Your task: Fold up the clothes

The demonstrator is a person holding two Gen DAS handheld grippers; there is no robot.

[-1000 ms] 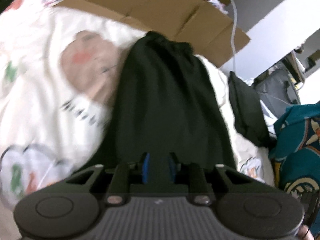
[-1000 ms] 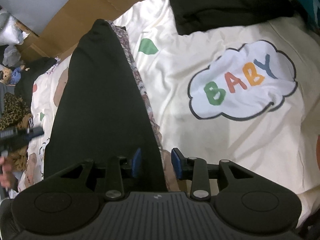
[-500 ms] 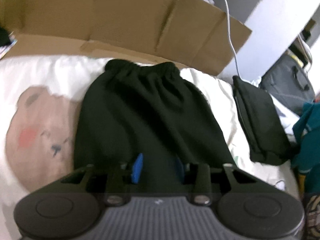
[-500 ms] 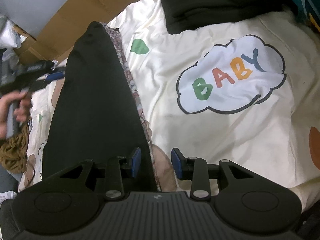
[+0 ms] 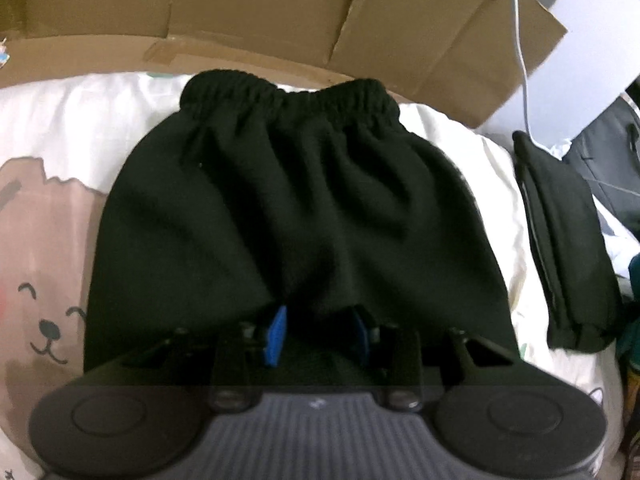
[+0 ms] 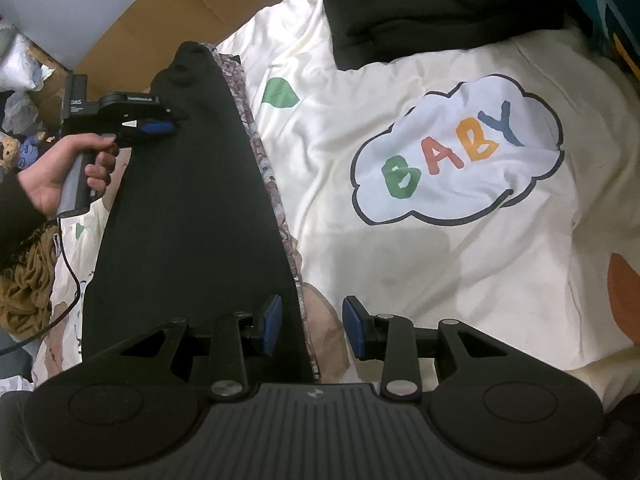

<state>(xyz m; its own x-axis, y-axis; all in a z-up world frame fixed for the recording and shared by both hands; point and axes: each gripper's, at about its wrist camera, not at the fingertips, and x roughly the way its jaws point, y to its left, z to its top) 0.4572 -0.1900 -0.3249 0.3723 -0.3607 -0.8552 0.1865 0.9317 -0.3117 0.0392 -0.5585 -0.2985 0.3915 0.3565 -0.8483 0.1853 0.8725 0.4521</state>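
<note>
Bedspread (image 6: 460, 264) under tilted right tool (image 6: 312, 326)

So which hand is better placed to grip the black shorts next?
Probably right: the right gripper holds open jaws astride a side edge of the black shorts. The left gripper has just been opening its jaws, cloth loose between them.

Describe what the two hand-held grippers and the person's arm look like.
Each hand-held gripper, left and right, is black with a ribbed grey-black body, two round discs, silver screws and blue finger pads. The left has a grey handle, white lettering and a trailing black cable. The person wears a dark sleeve.
</note>
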